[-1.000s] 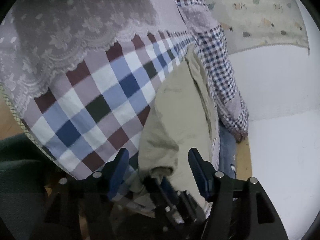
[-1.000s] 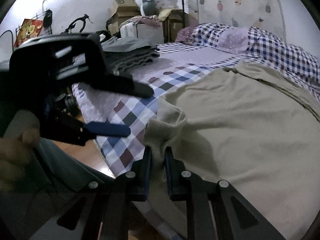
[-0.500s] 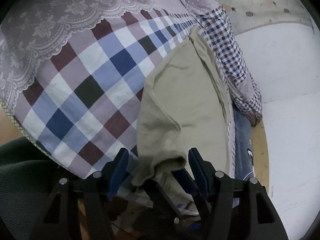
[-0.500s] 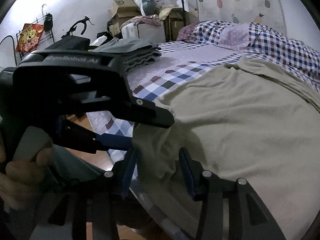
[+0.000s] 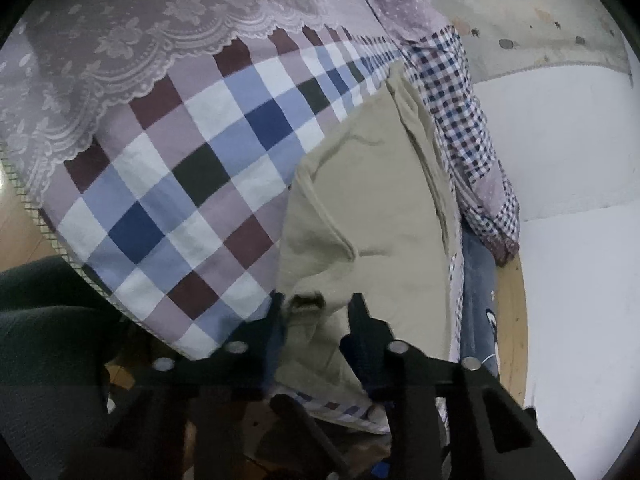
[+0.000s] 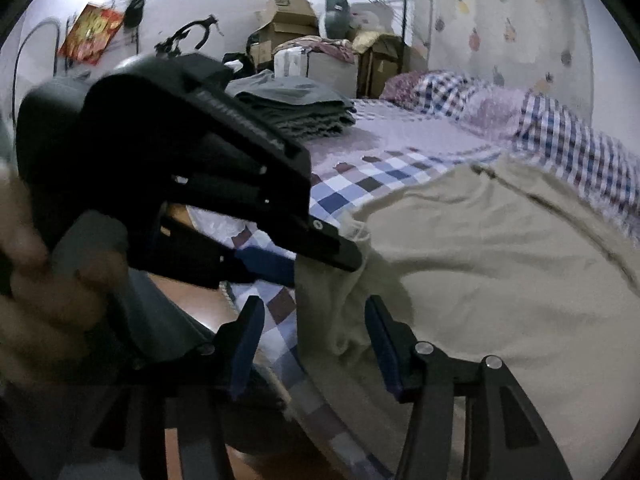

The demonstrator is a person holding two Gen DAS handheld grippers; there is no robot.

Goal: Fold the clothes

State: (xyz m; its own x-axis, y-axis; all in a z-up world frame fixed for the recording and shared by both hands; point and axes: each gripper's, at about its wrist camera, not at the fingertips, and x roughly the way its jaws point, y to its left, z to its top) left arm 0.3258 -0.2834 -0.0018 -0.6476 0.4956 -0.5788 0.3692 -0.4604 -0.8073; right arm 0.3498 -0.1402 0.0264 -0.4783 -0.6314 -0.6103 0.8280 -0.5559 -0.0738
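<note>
One beige shirt lies spread on the checked bedspread, hem at its near edge. Left gripper pinches that hem; right gripper is wide open, empty. Cloth looks light, limp; grip a corner.

The near end of the beige garment drops behind the left tool, so the pinched hem and how far the fabric hangs below cannot be made out. In the right wrist view, the left tool's black body blocks much of the checked bedspread and the bed's near edge, and the hand gripping it is blurred and cut off at the left edge. The garment's far side runs past the right edge. The cardboard boxes behind the bed are too small to read.
</note>
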